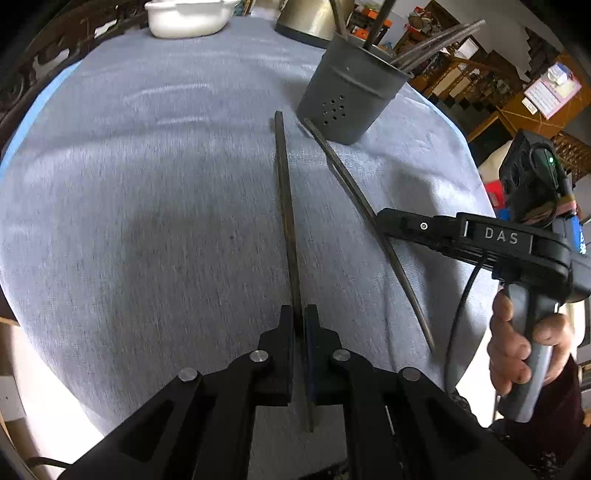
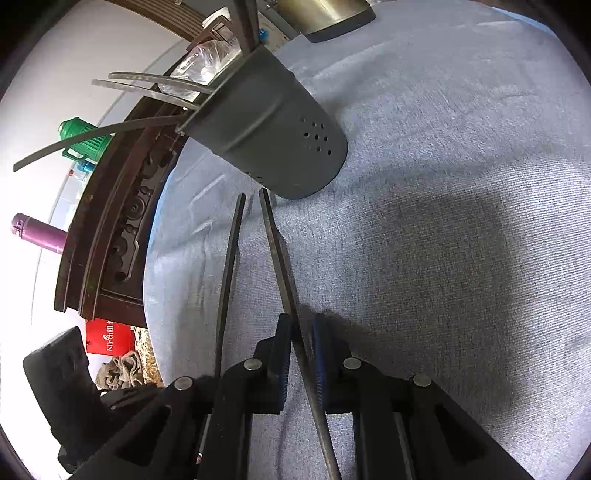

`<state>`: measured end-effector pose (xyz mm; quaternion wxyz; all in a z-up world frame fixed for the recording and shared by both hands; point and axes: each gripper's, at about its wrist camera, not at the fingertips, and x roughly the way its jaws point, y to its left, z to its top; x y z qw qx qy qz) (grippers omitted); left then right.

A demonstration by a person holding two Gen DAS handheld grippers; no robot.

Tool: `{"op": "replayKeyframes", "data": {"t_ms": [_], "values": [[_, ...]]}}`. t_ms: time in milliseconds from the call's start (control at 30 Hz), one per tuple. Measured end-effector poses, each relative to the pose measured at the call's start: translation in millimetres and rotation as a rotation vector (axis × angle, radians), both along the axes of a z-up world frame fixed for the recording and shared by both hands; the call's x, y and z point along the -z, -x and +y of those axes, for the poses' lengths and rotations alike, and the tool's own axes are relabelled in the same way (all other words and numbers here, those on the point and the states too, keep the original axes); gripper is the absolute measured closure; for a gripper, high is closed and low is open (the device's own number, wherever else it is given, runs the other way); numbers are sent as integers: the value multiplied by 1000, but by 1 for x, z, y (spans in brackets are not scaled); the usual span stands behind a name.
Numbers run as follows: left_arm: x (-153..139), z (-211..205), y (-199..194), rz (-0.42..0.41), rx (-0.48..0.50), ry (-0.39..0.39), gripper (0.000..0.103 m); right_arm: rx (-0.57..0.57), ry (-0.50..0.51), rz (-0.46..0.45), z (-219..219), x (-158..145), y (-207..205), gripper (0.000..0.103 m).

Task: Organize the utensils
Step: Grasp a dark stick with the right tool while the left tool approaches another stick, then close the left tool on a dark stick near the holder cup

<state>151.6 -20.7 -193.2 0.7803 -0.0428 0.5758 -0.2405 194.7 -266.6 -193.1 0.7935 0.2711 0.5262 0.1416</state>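
Two chopsticks (image 1: 286,206) (image 1: 354,192) point toward holder (image 1: 351,96).

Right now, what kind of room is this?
Probably a lived-in home dining area: a cloth-covered table with a grey utensil holder, a white dish, and cluttered wooden shelves behind.

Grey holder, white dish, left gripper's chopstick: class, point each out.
Grey holder (image 1: 343,107), left wrist view, perforated side wall.
White dish (image 1: 184,20), left wrist view, outer wall.
Chopstick (image 1: 286,192), left wrist view, mid-shaft ahead of the left gripper (image 1: 300,314).
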Motion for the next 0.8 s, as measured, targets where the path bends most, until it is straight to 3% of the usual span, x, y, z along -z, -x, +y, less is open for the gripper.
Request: {"op": "replayKeyframes", "data": {"t_ms": [100, 133, 333, 800], "values": [[-10, 5, -6, -26, -18, 0, 72, -1, 7, -4, 1, 0, 2, 88], [-14, 5, -11, -41, -29, -3, 70, -1, 9, -6, 2, 0, 2, 88], [-19, 0, -38, -83, -30, -23, 69, -2, 28, 12, 6, -2, -6, 88], [-6, -16, -66, -58, -34, -42, 69, -27, 131, -39, 43, -8, -54, 88]]}}
